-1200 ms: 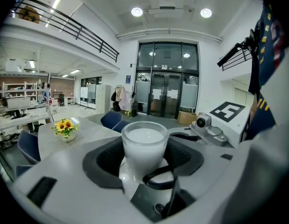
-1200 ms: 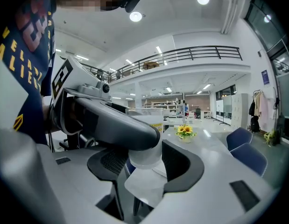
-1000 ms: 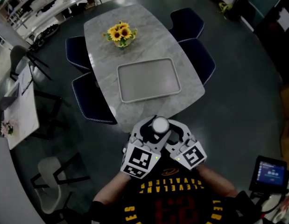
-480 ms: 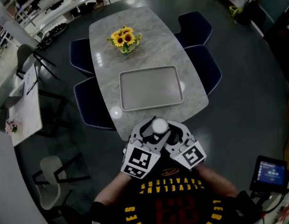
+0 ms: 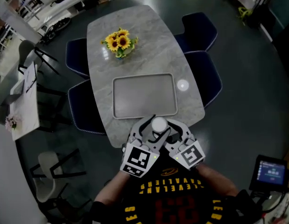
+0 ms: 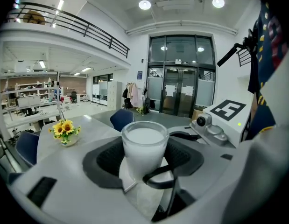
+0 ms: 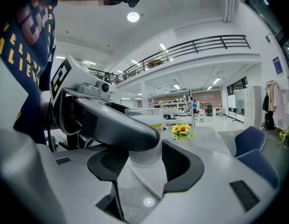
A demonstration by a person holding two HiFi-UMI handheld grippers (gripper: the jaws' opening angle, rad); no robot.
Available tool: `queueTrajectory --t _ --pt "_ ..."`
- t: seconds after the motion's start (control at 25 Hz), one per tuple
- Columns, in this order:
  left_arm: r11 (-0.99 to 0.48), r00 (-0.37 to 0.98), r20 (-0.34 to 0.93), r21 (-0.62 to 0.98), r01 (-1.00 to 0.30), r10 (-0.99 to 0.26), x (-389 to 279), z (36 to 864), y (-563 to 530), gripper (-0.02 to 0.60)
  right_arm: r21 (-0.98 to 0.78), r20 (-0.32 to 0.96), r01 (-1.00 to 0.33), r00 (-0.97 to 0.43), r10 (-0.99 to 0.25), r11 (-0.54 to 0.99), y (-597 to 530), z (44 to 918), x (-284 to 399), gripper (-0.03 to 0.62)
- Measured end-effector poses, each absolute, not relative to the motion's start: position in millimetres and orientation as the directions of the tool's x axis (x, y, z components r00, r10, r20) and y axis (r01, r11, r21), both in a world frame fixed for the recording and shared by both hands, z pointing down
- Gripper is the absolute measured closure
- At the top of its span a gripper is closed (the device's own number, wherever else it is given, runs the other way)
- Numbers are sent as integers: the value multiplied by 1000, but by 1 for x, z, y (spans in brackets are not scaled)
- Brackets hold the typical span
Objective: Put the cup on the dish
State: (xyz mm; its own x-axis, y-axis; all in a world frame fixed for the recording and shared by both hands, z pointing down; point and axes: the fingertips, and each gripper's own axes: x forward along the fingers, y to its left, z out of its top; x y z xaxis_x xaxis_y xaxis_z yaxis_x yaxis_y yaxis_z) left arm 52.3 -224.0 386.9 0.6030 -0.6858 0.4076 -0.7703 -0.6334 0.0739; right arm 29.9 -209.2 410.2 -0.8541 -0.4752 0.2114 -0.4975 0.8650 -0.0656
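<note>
A frosted white cup (image 5: pixel 159 124) is held upright between both grippers, just over the near edge of the marble table (image 5: pixel 149 36). My left gripper (image 5: pixel 151 130) and right gripper (image 5: pixel 170 131) press together around it, each shut on the cup. In the left gripper view the cup (image 6: pixel 144 146) stands between the black pads (image 6: pixel 107 160) of the left gripper (image 6: pixel 144 164). In the right gripper view the left gripper's jaw hides part of the cup (image 7: pixel 145 141) held by the right gripper (image 7: pixel 145 164). A grey rectangular tray (image 5: pixel 144 96), the dish, lies bare just beyond the cup.
A small vase of sunflowers (image 5: pixel 118 42) stands at the table's far part. Dark blue chairs (image 5: pixel 199 27) flank both long sides. A white side table (image 5: pixel 23 101) is at the left, and a small screen (image 5: pixel 270 174) at the lower right.
The table and tray have drawn nearer in the head view, and the held cup has gone from short of the table to over its near edge. Both grips are unchanged.
</note>
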Motion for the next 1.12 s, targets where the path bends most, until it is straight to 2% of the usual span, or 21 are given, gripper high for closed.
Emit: queueTrajectory --t 0.16,0.4,1.12 --pt "-592 561 427 71 -803 -710 67 403 -254 318 -58 205 -458 -875 -439 887 -239 426 46 361" --pt "-551 516 460 68 -832 -723 53 412 -262 318 -26 212 -414 -892 -399 910 -246 433 33 361" --pt "-623 560 493 47 -781 -665 19 444 -327 318 94 280 -468 -835 -474 879 -318 459 -2 361"
